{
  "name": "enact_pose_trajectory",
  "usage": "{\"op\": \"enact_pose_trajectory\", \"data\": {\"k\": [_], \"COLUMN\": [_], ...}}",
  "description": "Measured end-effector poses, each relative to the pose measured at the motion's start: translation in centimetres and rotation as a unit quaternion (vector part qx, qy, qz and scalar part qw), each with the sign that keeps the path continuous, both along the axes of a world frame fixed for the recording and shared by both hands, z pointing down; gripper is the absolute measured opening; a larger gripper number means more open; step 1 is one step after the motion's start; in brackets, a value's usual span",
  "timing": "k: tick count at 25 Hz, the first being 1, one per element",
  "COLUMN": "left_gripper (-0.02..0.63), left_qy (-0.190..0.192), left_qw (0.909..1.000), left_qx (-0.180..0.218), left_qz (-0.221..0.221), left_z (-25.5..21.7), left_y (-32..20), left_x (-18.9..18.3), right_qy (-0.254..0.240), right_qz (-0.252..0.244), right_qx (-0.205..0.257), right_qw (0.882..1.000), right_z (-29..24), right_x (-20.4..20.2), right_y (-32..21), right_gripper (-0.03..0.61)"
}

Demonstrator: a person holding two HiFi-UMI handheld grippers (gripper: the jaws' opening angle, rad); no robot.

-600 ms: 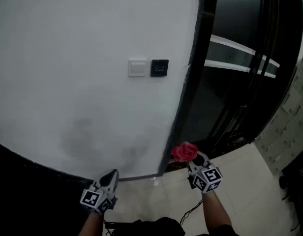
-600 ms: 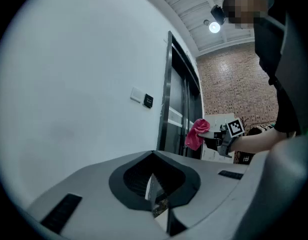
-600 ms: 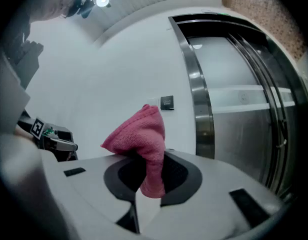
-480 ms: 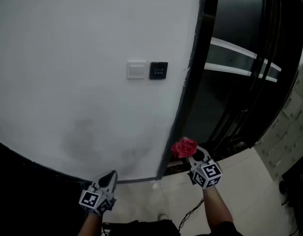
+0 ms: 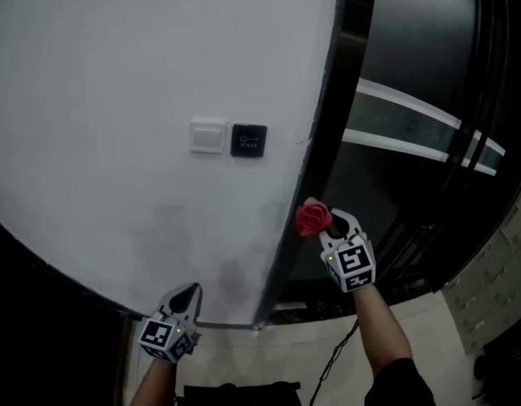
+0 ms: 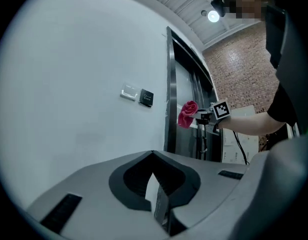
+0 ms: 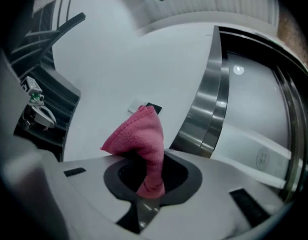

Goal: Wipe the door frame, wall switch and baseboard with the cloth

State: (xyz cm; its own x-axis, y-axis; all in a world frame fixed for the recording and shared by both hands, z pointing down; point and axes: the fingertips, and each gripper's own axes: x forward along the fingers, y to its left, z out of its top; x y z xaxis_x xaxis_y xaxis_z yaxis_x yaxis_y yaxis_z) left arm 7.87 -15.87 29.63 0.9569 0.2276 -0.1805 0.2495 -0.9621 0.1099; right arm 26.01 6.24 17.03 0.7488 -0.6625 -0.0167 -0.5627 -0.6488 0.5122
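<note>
White painted wall (image 5: 117,74) fills most of the head view, and a dark metal door frame (image 5: 318,134) runs down its right edge. On the wall, a white rectangular wall switch (image 5: 207,136) and a black square panel (image 5: 249,140) sit side by side, just beside each other.

The right gripper (image 5: 326,222) has its jaws clamped on a pink-red woven cloth (image 5: 312,217). In the right gripper view, the cloth (image 7: 141,134) is pinched at its lower end between the jaws and stands up from them in a bunched peak. Ahead of these jaws and behind the peak are the switch (image 7: 135,105) and the panel (image 7: 155,107). The door frame (image 7: 206,109) rises ahead and to the right of the jaws. The cloth is close to the frame, but I cannot tell if it touches.

The left gripper (image 5: 189,293) is lower, near the bottom of the wall. Its jaws (image 6: 156,204) are together, with nothing between them.
</note>
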Motion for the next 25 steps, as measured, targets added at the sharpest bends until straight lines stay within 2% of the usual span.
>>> {"op": "enact_pose_trajectory", "data": {"k": [3, 7, 12, 17, 19, 25], "left_gripper": [-0.008, -0.008, -0.008, -0.008, -0.008, -0.008], "left_qy": [0.007, -0.006, -0.009, -0.029, -0.028, -0.038], "left_qw": [0.9999, 0.9999, 0.9998, 0.9993, 0.9994, 0.9992], "left_qx": [0.001, 0.007, 0.01, 0.022, 0.019, 0.012], "left_qz": [-0.008, 0.007, 0.016, 0.005, -0.003, 0.0], "left_z": [-0.4, -0.2, -0.4, 0.6, 0.9, 2.1], "left_y": [1.8, 3.5, 2.4, -0.2, -1.3, -2.1], "left_x": [1.3, 2.6, 3.0, 3.0, 3.2, 3.4], "right_qy": [0.057, 0.119, 0.206, 0.278, 0.291, 0.306], "right_qz": [0.007, 0.032, 0.099, 0.159, 0.177, 0.185], "right_qx": [-0.028, -0.055, -0.122, -0.15, -0.176, -0.213], "right_qw": [0.998, 0.991, 0.966, 0.935, 0.923, 0.909], "right_z": [-4.2, -9.0, -13.4, -13.9, -13.0, -10.0], "right_x": [2.6, 5.0, 6.9, 7.9, 8.9, 10.0], "right_y": [-0.2, -1.1, -1.8, -1.4, -1.5, -2.0], "right_gripper": [0.055, 0.055, 0.056, 0.056, 0.055, 0.055]}}
